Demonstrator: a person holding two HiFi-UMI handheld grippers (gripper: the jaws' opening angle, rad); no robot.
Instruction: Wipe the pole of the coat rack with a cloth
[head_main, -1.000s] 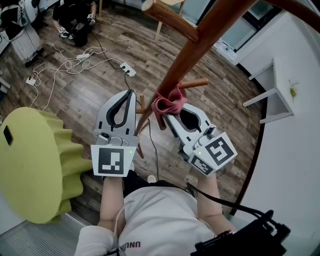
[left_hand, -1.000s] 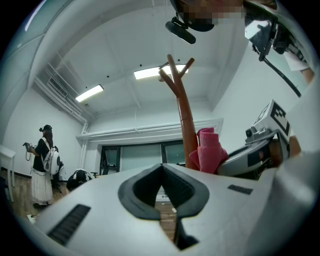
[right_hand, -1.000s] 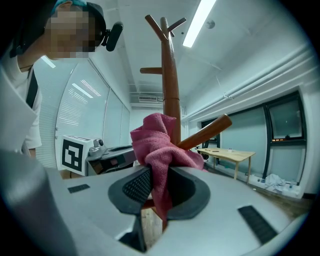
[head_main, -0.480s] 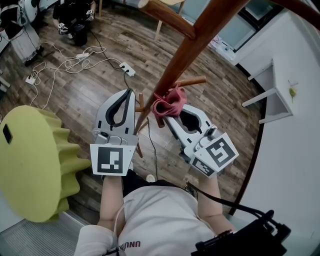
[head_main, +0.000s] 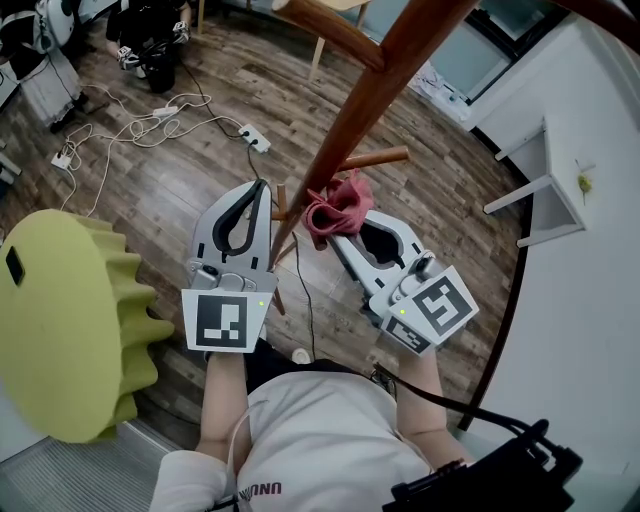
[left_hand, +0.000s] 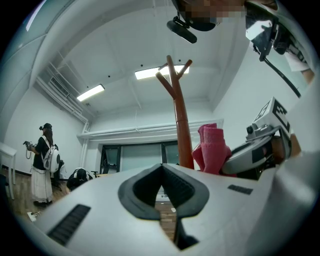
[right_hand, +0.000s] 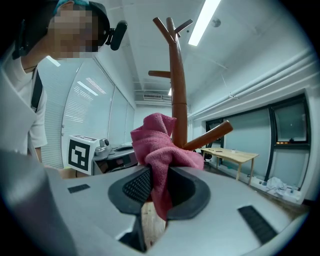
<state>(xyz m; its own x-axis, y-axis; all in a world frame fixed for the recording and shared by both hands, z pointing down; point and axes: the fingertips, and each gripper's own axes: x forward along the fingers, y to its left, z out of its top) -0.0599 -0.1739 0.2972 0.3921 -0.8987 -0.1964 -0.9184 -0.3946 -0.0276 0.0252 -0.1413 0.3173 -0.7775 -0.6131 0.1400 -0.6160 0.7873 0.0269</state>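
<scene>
Right tongs (head_main: 338, 238) clamp a pink cloth (head_main: 335, 205) beside the coat rack pole (head_main: 375, 95) — wiping looks under way, most of the pole left; left tongs (head_main: 262, 195), at its 9 o'clock, closed on nothing

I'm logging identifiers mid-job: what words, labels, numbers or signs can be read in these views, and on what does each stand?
"UNU": dark print on the person's white shirt; the letters after it are too blurred to read.
Left gripper cube: square black-and-white marker, no letters.
Right gripper cube: the same kind of marker, no letters.
Cloth and pole: no print.
</scene>
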